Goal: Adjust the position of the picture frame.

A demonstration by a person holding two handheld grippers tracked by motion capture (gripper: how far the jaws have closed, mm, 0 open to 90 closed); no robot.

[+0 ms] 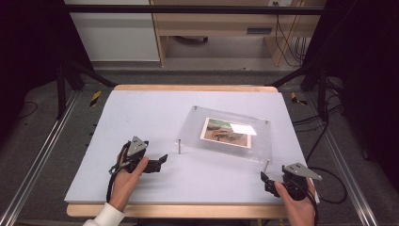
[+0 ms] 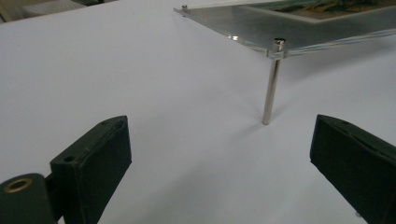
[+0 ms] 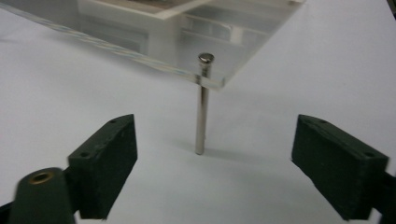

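A: Where does the acrylic photo frame (image 1: pixel 226 134) sit, and has anything got hold of it?

B: Right of centre in the high view, a clear slab with a picture inside, tilted up on thin metal legs on the white table sheet (image 1: pixel 155 113); nothing touches it, so I judge the work barely begun.

A: And the claws?

B: Both released, jaws spread wide with nothing between them; the left gripper (image 1: pixel 162 161) lies lower left of centre in the high view, the right gripper (image 1: pixel 264 178) at the lower right.

A: What are they aimed at?

B: Each at a leg; the near left leg (image 2: pixel 270 88) stands right of centre in the left gripper view, the near right leg (image 3: pixel 202 106) stands mid-frame between the jaws in the right gripper view; closing in and gripping remain, as I read it.
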